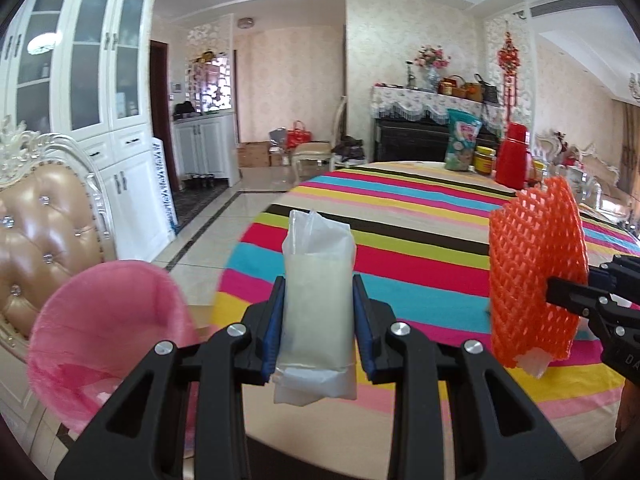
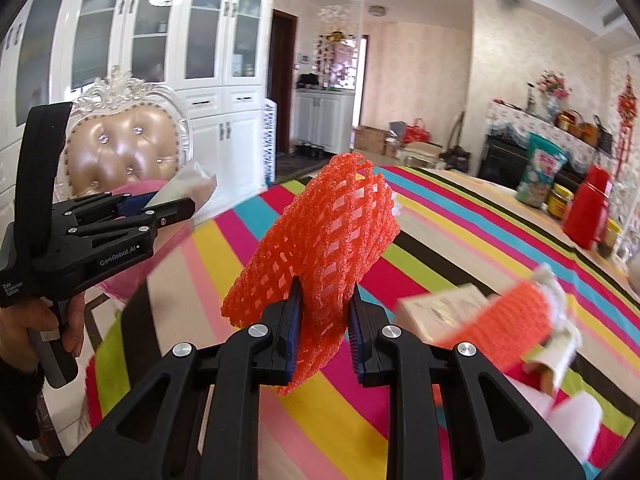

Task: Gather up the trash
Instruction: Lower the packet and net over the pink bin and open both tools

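The left gripper (image 1: 319, 312) clamps a clear plastic wrapper (image 1: 318, 300) upright between its fingers, above the pink bin (image 1: 108, 320) at the edge of the striped table (image 1: 400, 216). The right gripper (image 2: 324, 332) pinches an orange foam net (image 2: 320, 240). Farther off, another orange net and a small box (image 2: 440, 312) lie on the cloth; a red thermos (image 1: 514, 156) stands beyond.

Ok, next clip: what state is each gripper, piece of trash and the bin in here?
left gripper: shut on the clear plastic bag, held upright
right gripper: shut on the orange foam net, lifted off the table
pink bin: open-topped, beside the table
second foam net: lying on the striped tablecloth, blurred
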